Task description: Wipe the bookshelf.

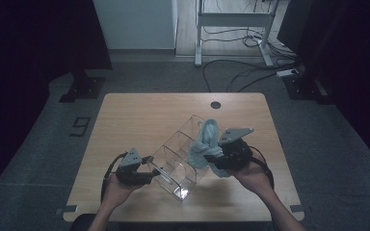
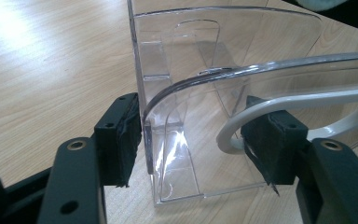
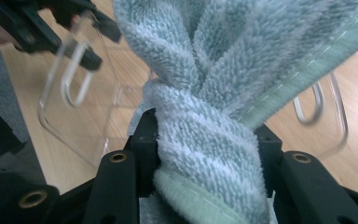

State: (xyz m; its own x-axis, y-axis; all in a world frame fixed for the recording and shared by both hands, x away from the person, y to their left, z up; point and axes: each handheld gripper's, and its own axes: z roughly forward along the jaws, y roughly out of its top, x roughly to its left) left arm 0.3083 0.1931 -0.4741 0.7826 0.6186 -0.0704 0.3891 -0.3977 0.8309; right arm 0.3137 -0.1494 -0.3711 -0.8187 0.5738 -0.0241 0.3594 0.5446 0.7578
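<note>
Soft blue towel (image 3: 205, 116), bunched and twisted, pinched tight in the right claw (image 3: 205, 135). Held up in the air over the clear box (image 1: 176, 159), hanging down toward one of its slots. Light and floppy, so no fear of breaking. Easy to squash, and fluffy enough not to slip. Best grabbed at a thick fold, like now, not at the thin sewn edge.

Clear box sitting slantwise on the counter (image 1: 139, 115). Hard, smooth and slippery, likely light and quick to slide or tip when pushed. Maybe easy to crack if squeezed too hard. Best held by the end wall, near the cut-out handle.

Left claw (image 2: 198, 135) set around that end wall, one pad at the corner, one by the handle hole. Pressing or not, cannot tell.
</note>
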